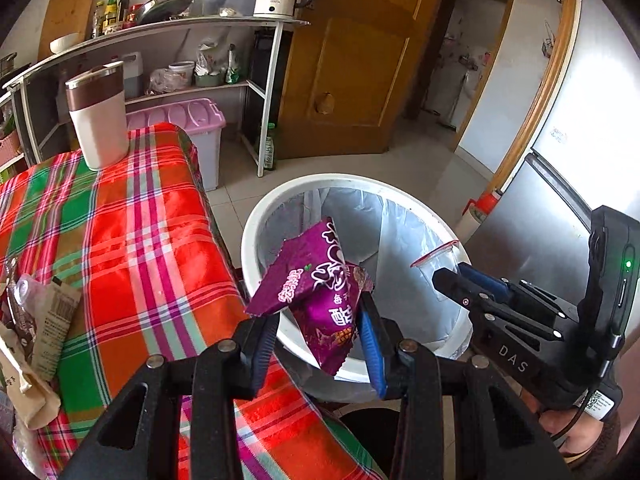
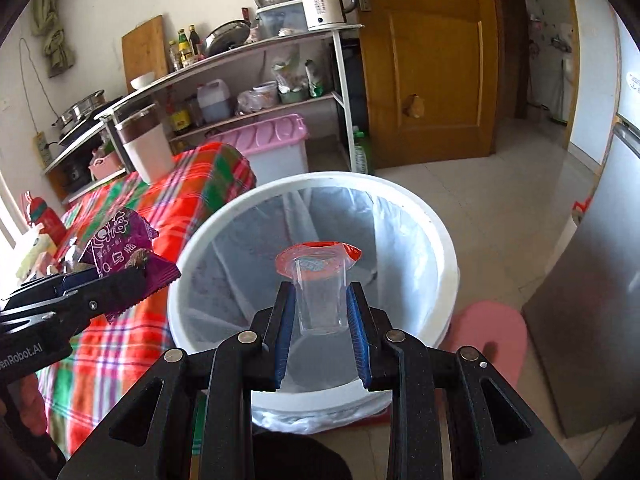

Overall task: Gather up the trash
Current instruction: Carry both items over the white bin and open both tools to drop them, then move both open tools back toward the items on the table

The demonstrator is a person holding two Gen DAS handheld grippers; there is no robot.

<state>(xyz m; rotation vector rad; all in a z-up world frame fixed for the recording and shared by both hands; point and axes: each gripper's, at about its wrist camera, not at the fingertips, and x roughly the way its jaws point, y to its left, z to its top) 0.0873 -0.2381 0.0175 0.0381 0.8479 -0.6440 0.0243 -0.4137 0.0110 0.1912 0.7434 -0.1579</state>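
Note:
A white trash bin (image 1: 256,216) with a clear liner stands on the floor beside the table; it also shows in the right wrist view (image 2: 440,216). My left gripper (image 1: 318,332) is shut on a purple snack wrapper (image 1: 320,280) and holds it over the bin's near rim. The wrapper also shows in the right wrist view (image 2: 128,252). My right gripper (image 2: 320,320) is shut on a clear plastic cup with a red peeled lid (image 2: 320,280), held above the bin's opening. The cup also shows in the left wrist view (image 1: 436,264).
The table has a red-green plaid cloth (image 1: 120,240). On it stand a white tumbler with a brown band (image 1: 98,116) and more wrappers and paper trash (image 1: 36,320) at the left edge. A shelf rack (image 1: 160,60), a pink-lidded box (image 1: 188,120) and a fridge (image 1: 560,200) surround the bin.

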